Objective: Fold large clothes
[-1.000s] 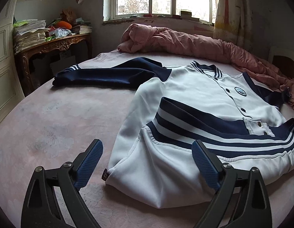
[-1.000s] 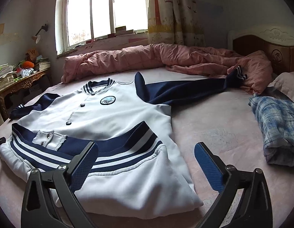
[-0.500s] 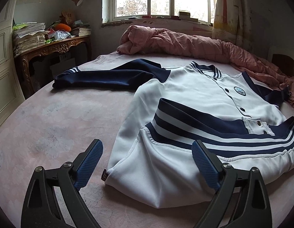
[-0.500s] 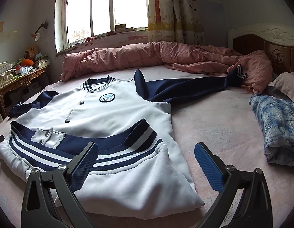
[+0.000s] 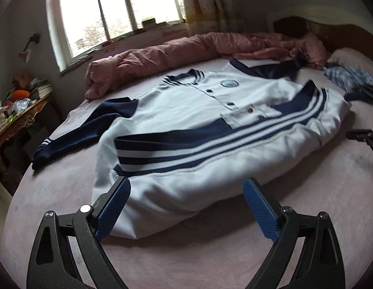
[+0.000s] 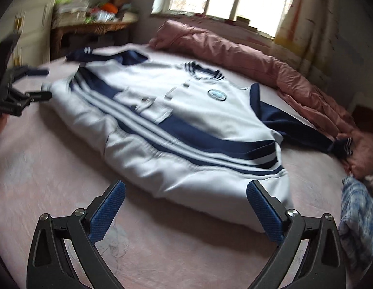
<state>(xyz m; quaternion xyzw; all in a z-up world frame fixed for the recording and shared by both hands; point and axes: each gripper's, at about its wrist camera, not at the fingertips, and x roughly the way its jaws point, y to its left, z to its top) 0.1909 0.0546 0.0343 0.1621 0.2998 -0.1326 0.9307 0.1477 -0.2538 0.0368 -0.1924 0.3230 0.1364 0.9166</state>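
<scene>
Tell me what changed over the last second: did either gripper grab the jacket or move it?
Neither grabbed it. Both grippers swung to new viewpoints: the left gripper now faces the bottom fold of the jacket from its left corner, the right gripper from its right corner, and each now sees the other at the frame edge. Jaws on both remain wide open, holding nothing. The jacket lies as before, bottom part folded up, sleeves spread on the bed.

White jacket (image 5: pixel 186 110) with navy sleeves and stripes. Pink bed (image 5: pixel 210 252) and quilt (image 5: pixel 162 55). Blurred cloth (image 6: pixel 357 219) looks blue plaid.
</scene>
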